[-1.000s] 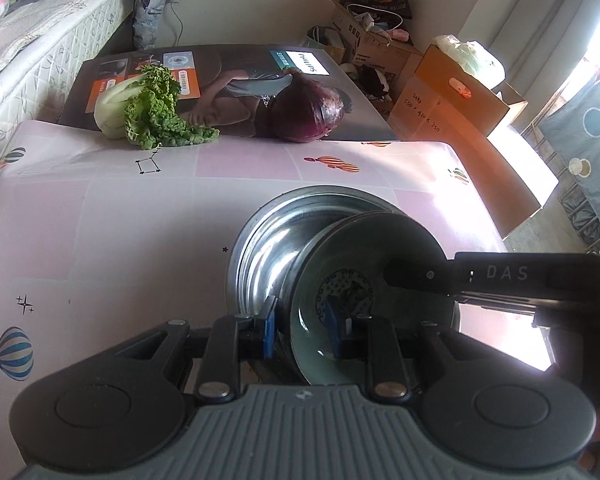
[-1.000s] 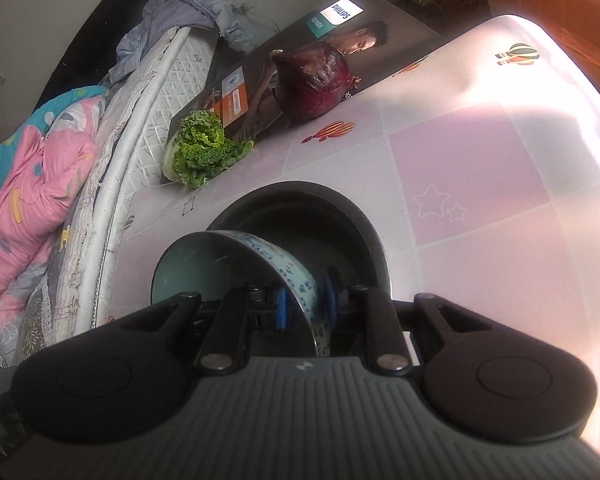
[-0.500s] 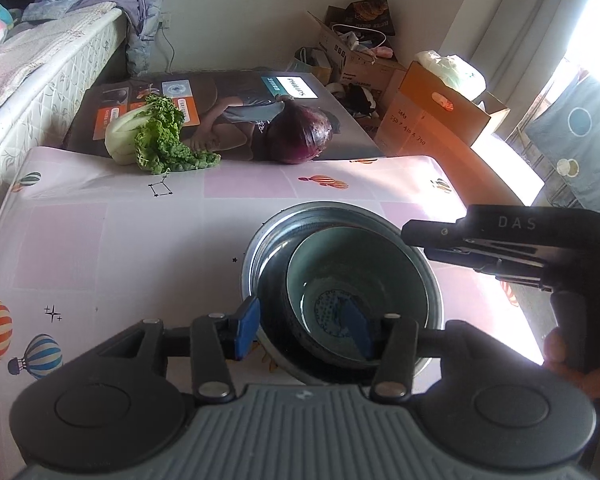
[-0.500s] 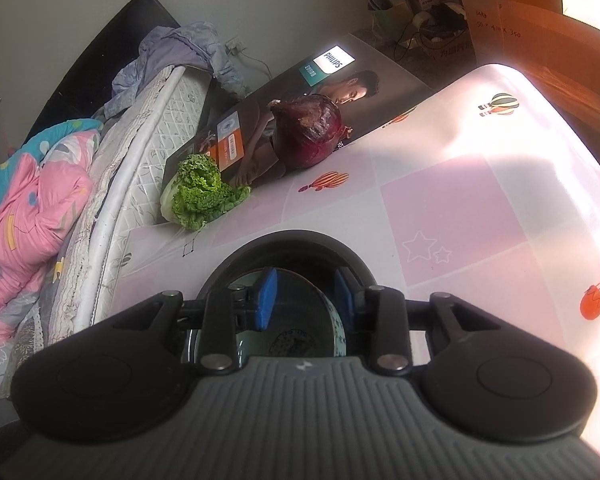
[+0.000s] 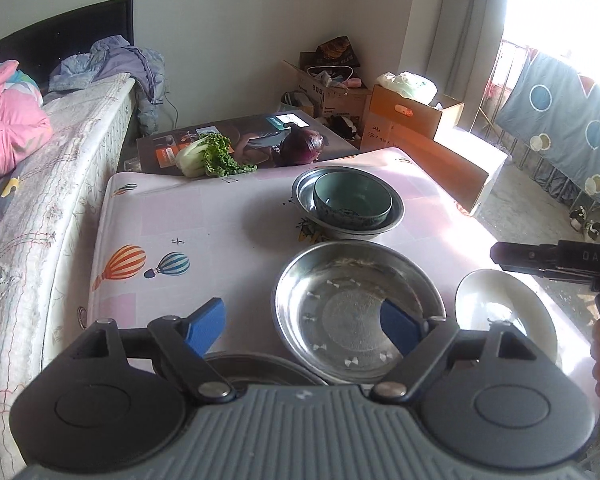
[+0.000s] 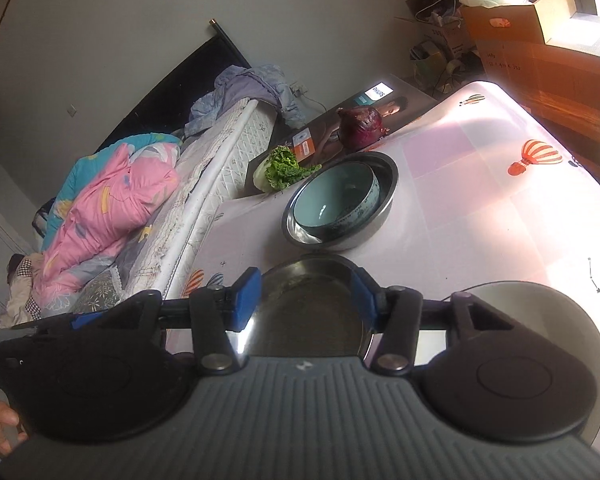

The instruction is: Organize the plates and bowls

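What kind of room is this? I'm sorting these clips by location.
Most likely a bedroom doubling as storage: a bed with a pink quilt beside the table, and cardboard boxes along the wall.

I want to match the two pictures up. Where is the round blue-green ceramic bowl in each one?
Left wrist view: the round blue-green ceramic bowl sits above centre, nested in a shiny steel bowl, beyond the open left gripper.
Right wrist view: the same bowl is just above centre, inside that steel bowl.
Shared landmark: the dark purple round cabbage behind it.
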